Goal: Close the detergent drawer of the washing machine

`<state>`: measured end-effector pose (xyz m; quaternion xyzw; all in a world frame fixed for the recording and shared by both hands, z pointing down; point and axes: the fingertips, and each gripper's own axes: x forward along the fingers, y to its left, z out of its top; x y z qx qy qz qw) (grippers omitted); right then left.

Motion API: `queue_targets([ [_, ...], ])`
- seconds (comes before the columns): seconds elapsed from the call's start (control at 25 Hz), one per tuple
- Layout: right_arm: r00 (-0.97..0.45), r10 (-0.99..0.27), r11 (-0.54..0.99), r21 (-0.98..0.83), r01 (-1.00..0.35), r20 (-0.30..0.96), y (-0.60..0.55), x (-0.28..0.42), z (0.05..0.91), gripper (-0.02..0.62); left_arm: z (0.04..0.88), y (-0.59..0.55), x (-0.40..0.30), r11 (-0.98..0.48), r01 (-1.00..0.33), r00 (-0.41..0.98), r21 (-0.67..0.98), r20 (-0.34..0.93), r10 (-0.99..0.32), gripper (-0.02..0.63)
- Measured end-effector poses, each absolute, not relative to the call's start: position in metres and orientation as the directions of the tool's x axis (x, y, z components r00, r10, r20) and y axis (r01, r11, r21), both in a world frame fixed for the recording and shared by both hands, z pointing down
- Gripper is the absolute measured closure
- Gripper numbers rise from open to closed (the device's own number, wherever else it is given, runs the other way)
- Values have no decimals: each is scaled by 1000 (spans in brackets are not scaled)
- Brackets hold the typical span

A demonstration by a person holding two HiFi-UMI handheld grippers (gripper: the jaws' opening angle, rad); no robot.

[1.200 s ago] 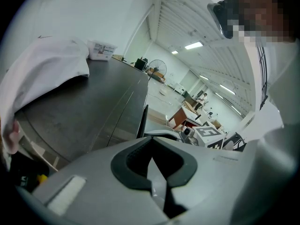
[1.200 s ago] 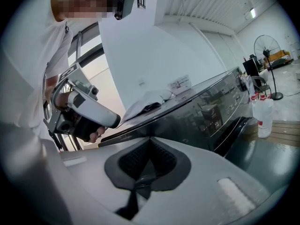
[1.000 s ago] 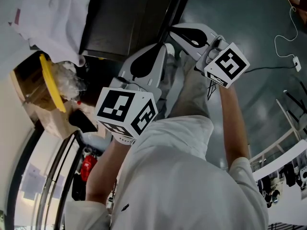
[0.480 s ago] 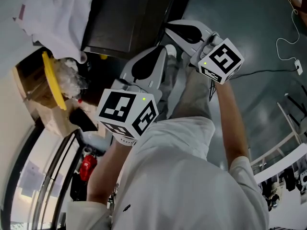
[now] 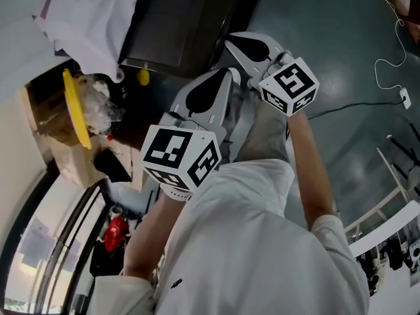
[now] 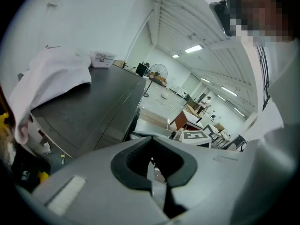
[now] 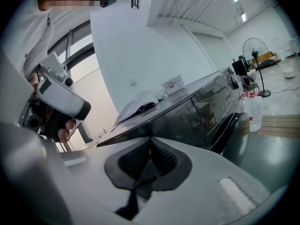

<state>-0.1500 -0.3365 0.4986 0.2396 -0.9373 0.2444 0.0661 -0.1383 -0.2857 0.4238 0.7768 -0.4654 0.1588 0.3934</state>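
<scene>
The washing machine [image 5: 174, 25] stands dark in front of you, with a white cloth [image 5: 85, 18] draped over its top. No view shows its detergent drawer clearly. Your left tool [image 5: 223, 84] and right tool [image 5: 239, 44] both point toward the machine without touching it. Each has its jaws pressed together on nothing.

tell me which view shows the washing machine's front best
The right gripper view: the washing machine shows its dark front. The left gripper view shows its top and a side; the head view mostly its top.
</scene>
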Motion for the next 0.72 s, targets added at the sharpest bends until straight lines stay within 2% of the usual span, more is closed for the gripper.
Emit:
queue_targets([
  [0.28,-852,-453,743,-417,-523,260,-324,-128,475,571,403,-279,-137,-264,-844,518,467,583,-626,589],
  [0.72,-801,-518,727,-339,-598,301,-300,-103,419,571,364,-266,-139,-320,-831,542,455,533,-649,589],
])
